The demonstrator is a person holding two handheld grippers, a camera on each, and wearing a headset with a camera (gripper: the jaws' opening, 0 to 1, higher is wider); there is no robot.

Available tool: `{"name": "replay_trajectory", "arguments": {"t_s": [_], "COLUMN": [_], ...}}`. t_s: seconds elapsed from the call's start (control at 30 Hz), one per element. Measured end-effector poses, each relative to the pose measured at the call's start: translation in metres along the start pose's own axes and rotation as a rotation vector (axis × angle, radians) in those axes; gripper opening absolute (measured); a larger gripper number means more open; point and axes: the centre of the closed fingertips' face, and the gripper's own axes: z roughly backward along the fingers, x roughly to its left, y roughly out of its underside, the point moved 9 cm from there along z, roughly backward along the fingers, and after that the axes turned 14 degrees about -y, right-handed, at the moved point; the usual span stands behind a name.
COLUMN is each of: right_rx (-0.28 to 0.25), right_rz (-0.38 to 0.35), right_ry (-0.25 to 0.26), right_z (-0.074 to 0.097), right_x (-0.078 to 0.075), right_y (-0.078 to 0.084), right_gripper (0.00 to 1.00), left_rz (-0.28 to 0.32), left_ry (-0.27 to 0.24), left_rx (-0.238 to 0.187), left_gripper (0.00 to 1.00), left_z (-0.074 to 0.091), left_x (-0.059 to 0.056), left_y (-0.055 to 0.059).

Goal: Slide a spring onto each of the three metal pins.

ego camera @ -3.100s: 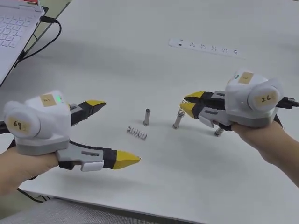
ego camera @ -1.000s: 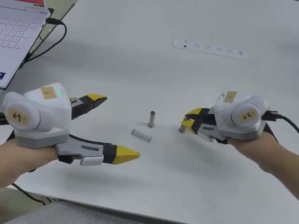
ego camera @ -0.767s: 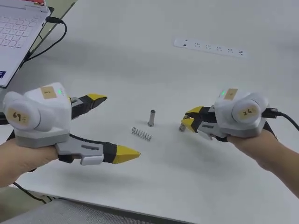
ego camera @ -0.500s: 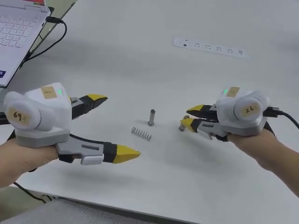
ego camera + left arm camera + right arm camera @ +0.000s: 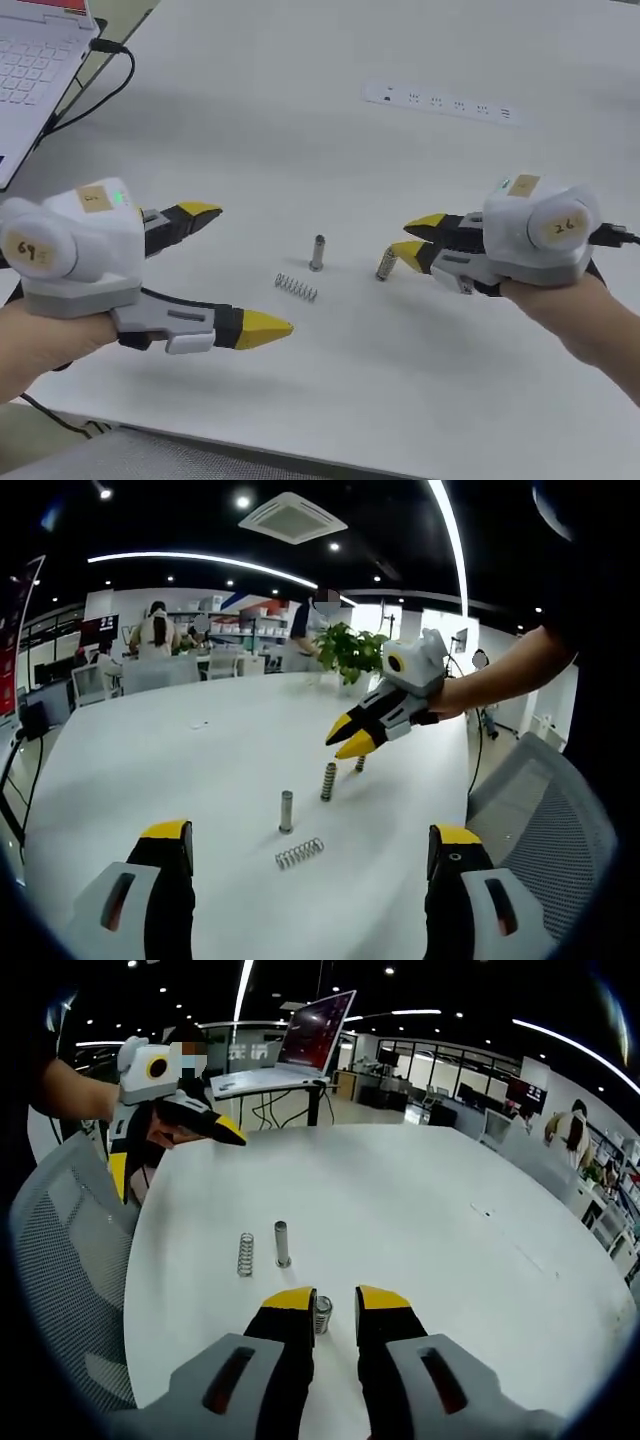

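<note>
A bare metal pin (image 5: 318, 252) stands upright mid-table, with a loose spring (image 5: 295, 288) lying just in front of it. To its right a pin wearing a spring (image 5: 386, 263) leans slightly. My right gripper (image 5: 415, 238) is open by a narrow gap, its yellow tips just right of that pin; in the right gripper view the sprung pin (image 5: 321, 1313) sits at the tips of my right gripper (image 5: 335, 1300). My left gripper (image 5: 232, 268) hovers wide open, left of the spring. The left gripper view shows the loose spring (image 5: 300, 852), the bare pin (image 5: 286, 811) and a second sprung pin (image 5: 360, 764).
A white power strip (image 5: 445, 103) lies at the back of the white table (image 5: 400, 380). An open laptop (image 5: 30, 60) with a black cable (image 5: 100, 80) sits at the far left corner. The table's front edge runs close below my hands.
My right gripper's jaws have parted and it has drawn back to the right, leaving the sprung pin standing free. My left gripper has stayed wide open in place.
</note>
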Motion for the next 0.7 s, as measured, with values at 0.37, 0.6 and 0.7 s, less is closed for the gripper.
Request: {"name": "replay_trajectory", "arguments": {"t_s": [0.37, 0.6, 0.7], "right_rx": [-0.076, -0.091, -0.091], "right_rz": [-0.012, 0.006, 0.015], "right_ry": [-0.025, -0.07, -0.089], "right_z": [0.012, 0.004, -0.003], "right_x": [0.019, 0.031, 0.033], "right_y": [-0.009, -0.017, -0.02], "right_gripper": [0.15, 0.15, 0.15], "left_rz": [0.004, 0.009, 0.009], "left_ry": [-0.016, -0.02, -0.02], "left_rx": [-0.003, 0.002, 0.003], "left_gripper": [0.96, 0.96, 0.96], "left_z": [0.004, 0.006, 0.006], "left_x": [0.004, 0.004, 0.004], "left_y": [0.0, 0.002, 0.002]}}
